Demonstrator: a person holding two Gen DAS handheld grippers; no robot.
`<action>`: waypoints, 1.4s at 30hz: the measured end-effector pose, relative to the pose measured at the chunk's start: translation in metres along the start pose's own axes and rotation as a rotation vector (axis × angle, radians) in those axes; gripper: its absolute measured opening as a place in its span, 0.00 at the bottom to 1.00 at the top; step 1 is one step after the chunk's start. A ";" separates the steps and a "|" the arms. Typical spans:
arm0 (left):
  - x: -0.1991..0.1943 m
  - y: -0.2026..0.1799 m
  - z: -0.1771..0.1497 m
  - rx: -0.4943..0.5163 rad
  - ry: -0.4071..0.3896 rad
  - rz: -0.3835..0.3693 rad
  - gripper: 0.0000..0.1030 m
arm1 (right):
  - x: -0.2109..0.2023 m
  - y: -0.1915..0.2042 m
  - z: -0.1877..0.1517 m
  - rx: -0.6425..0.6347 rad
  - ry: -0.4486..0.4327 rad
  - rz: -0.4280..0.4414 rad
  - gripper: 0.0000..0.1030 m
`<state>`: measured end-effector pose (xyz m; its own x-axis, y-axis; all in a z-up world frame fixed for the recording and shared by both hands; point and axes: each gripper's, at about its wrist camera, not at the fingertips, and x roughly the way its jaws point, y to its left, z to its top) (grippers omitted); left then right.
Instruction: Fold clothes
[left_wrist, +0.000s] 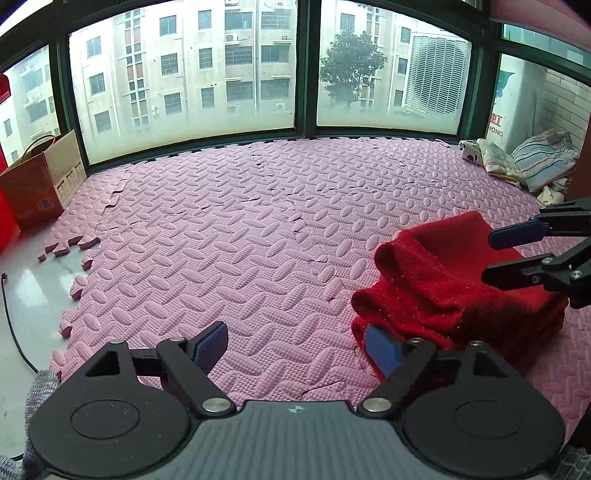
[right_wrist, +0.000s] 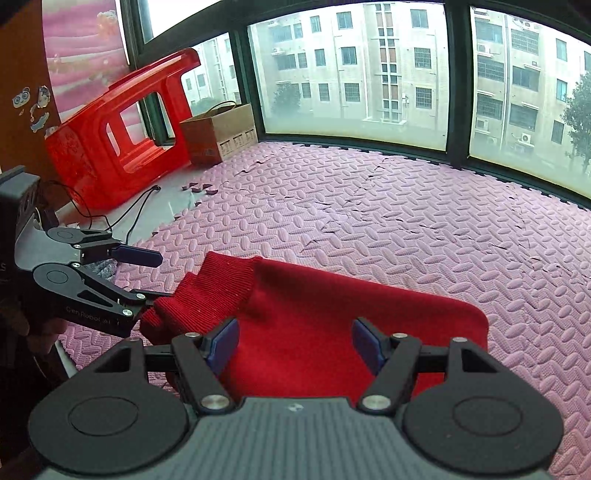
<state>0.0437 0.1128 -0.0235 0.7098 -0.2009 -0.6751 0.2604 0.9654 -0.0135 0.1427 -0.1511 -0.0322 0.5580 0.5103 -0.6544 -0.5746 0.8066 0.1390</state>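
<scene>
A red knitted sweater (left_wrist: 443, 280) lies folded in a thick bundle on the pink foam mat (left_wrist: 240, 240). It also shows in the right wrist view (right_wrist: 332, 314). My left gripper (left_wrist: 295, 349) is open, its right fingertip (left_wrist: 382, 350) at the sweater's near left edge, its left one over bare mat. It shows in the right wrist view (right_wrist: 155, 277) at the sweater's ribbed cuff. My right gripper (right_wrist: 293, 345) is open and hovers over the sweater's near part, holding nothing. In the left wrist view it (left_wrist: 495, 258) comes in from the right above the sweater.
A red plastic stool (right_wrist: 118, 129) lies tipped at the left, next to a brown cardboard box (right_wrist: 221, 133). A black cable (right_wrist: 122, 218) runs over the bare floor. A pile of striped clothes (left_wrist: 524, 162) sits in the far right corner. Windows bound the mat.
</scene>
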 end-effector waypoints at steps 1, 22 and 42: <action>-0.001 0.001 0.000 -0.003 -0.003 0.006 0.87 | 0.001 0.003 0.000 -0.002 -0.002 0.001 0.67; 0.005 -0.029 0.042 -0.060 -0.055 -0.016 0.88 | 0.013 0.041 -0.026 -0.072 -0.009 0.045 0.65; 0.023 -0.051 0.027 -0.100 0.023 0.008 0.94 | -0.037 -0.008 -0.029 0.043 -0.074 -0.031 0.74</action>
<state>0.0641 0.0544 -0.0185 0.6963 -0.1906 -0.6920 0.1873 0.9789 -0.0812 0.1092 -0.1847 -0.0309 0.6187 0.5041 -0.6026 -0.5309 0.8336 0.1524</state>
